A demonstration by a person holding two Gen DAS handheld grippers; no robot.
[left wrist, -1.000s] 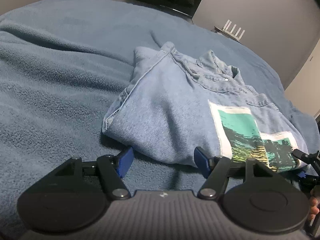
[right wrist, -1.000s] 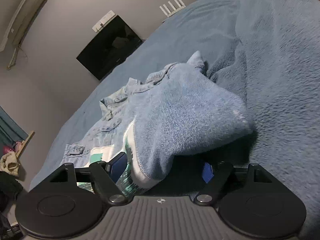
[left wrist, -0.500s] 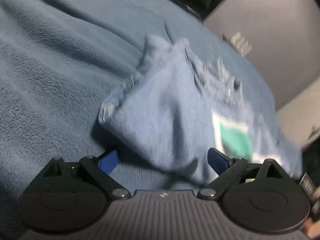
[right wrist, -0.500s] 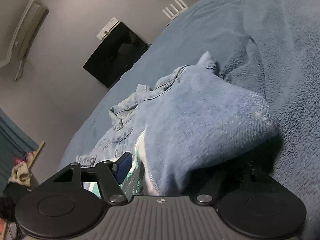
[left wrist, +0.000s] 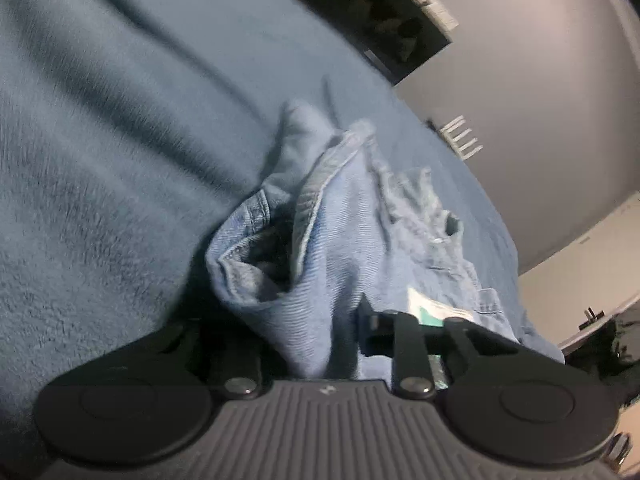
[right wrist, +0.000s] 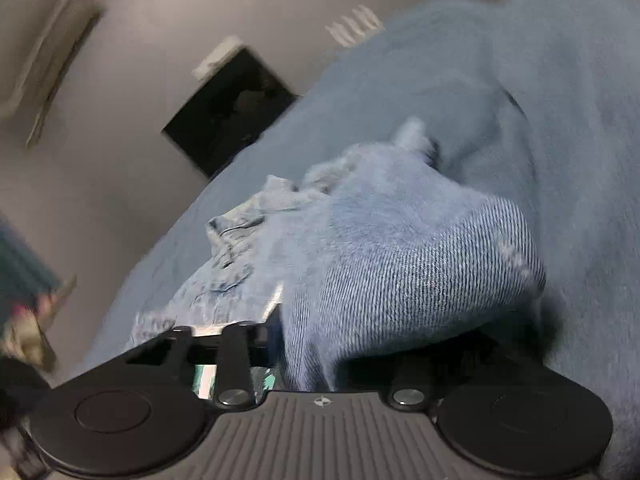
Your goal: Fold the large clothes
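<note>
In the left wrist view we saw first the blue fleece blanket (left wrist: 120, 160), which covered the bed and lay in long soft ridges. On it rested the denim jacket (left wrist: 340, 248), light blue and already folded into a thick bundle. Its left corner stood open like a small pocket, with a stitched hem along the rim and a dark hollow inside. A seam ran up the middle, and further right we could see the collar, a metal button and a chest pocket. Low on the right, a white and green printed patch (left wrist: 426, 308) showed just above one finger. The left gripper (left wrist: 316, 344) had just been closing, and its jaws pinched the near edge of the bundle, the cloth bunched between them. Behind the bed, a black screen (left wrist: 384, 28) hung on the grey wall.

In the right wrist view, the same screen (right wrist: 232, 108) was at the left, very blurred. The jacket (right wrist: 400, 260) filled the centre, and its near fold bulged to the right, where the diagonal weave was sharp. The right gripper (right wrist: 320, 352) had also just been closing, and its jaws held the near fold of denim between them. The blanket (right wrist: 560, 120) rose behind at the right.
</note>
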